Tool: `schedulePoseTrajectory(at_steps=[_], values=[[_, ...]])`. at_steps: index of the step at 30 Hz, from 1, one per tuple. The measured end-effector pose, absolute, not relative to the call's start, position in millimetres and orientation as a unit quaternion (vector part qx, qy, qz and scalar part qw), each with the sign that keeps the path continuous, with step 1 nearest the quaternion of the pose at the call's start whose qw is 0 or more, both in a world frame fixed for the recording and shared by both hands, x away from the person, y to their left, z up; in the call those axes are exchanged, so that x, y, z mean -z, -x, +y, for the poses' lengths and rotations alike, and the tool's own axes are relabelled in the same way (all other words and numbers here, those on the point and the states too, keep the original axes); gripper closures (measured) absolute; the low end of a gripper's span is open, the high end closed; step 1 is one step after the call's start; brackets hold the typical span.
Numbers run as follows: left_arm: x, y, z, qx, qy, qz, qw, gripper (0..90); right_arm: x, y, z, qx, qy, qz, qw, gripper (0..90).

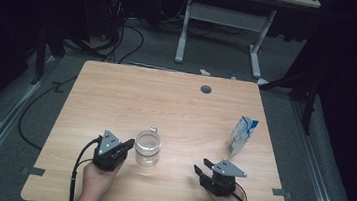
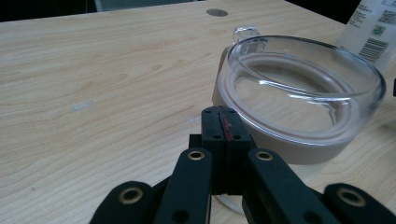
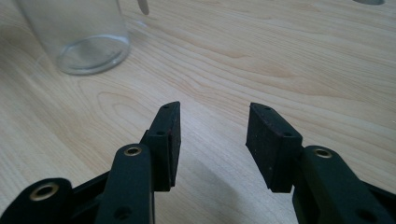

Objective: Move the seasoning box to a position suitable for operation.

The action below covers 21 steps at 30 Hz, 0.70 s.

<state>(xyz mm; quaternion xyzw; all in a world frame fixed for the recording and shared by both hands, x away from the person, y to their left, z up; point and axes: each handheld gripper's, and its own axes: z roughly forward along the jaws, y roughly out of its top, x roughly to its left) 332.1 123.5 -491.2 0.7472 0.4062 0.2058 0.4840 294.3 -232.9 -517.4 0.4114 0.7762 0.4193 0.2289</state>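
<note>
Resting beside the glass mug (image 1: 147, 148), left tongs (image 1: 128, 145) pressed closed and empty; right tongs (image 1: 201, 166) spread open, empty.

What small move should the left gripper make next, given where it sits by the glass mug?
Probably open the left gripper: its jaws are pressed shut, right beside the wall of the empty glass mug, so it cannot grip as it stands. The right gripper is already open, over bare table, well short of the milk carton.

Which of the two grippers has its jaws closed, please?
The left gripper, beside the glass mug: its two jaws press together with no gap. The right gripper has its jaws spread wide apart over bare table.
</note>
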Motion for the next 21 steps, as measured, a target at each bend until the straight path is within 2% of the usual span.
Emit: schedulePoseTrajectory(at_steps=[6,12,21], values=[[490.7,-327.1,119.8,-0.208,-0.751,0.396,0.485,90.0,515.8,-295.0,-230.7,-0.409,-0.422,0.778,0.224,52.4],[494.2,-342.7,118.8,-0.215,-0.747,0.404,0.482,90.0,516.6,-296.1,-231.5,-0.406,-0.430,0.775,0.221,53.2],[497.1,-338.2,115.9,-0.209,-0.749,0.403,0.483,90.0,515.6,-295.4,-230.6,-0.406,-0.428,0.775,0.228,61.1]])
